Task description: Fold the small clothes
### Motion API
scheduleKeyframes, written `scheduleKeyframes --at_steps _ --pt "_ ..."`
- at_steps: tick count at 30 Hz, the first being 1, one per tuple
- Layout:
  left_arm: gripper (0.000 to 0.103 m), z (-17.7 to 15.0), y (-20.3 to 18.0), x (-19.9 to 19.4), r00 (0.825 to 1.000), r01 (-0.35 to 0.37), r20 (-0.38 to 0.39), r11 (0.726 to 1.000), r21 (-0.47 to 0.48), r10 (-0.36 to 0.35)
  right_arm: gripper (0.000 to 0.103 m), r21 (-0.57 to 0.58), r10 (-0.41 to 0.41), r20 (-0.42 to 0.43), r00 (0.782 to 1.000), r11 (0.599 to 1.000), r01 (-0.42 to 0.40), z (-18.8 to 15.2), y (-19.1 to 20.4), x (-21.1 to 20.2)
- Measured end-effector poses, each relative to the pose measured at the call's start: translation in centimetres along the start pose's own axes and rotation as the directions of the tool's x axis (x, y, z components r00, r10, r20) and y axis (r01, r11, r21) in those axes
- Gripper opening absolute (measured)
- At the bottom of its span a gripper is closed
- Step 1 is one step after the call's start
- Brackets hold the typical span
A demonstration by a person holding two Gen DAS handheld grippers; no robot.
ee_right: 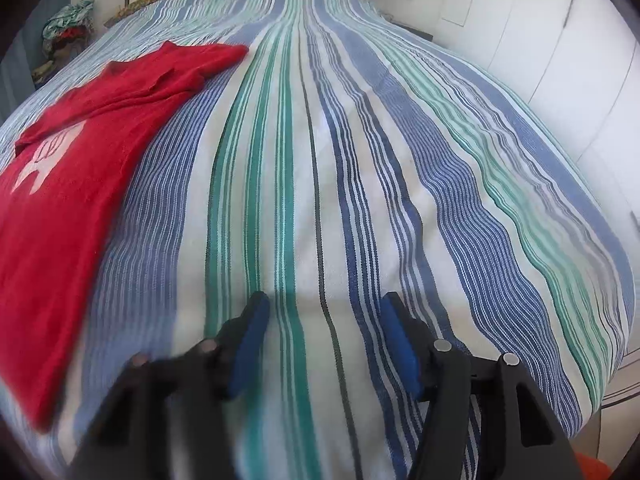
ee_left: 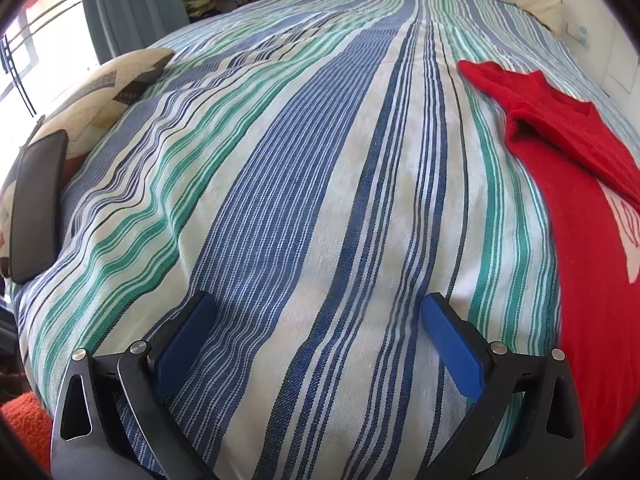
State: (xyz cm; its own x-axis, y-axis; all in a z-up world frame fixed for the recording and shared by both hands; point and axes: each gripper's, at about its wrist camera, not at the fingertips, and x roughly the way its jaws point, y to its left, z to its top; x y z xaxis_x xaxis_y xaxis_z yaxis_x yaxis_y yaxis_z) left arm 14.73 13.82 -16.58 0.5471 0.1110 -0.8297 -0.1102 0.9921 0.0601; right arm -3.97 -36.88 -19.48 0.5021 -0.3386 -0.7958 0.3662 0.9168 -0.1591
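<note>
Striped bedspread (ee_left: 304, 200) | red shirt (ee_left: 580, 220) flat | left gripper (ee_left: 318, 308), right gripper (ee_right: 324, 306): fingers apart, empty

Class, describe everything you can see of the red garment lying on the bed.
The red garment is a knit-looking top with a pale printed motif on its front. It lies flat on the striped bedspread, partly folded: one sleeve is turned in over the body, the other stretches out toward the head of the bed. Only the bedspread touches it; neither gripper reaches it.
</note>
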Motion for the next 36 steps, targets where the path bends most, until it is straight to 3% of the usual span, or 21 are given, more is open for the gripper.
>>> scheduleKeyframes --at_steps 36 --pt "0.102 -0.44 -0.44 -0.37 0.999 -0.031 0.037 0.999 0.013 0.03 0.078 0.004 -0.069 -0.009 0.998 0.998 0.069 0.09 -0.04 0.55"
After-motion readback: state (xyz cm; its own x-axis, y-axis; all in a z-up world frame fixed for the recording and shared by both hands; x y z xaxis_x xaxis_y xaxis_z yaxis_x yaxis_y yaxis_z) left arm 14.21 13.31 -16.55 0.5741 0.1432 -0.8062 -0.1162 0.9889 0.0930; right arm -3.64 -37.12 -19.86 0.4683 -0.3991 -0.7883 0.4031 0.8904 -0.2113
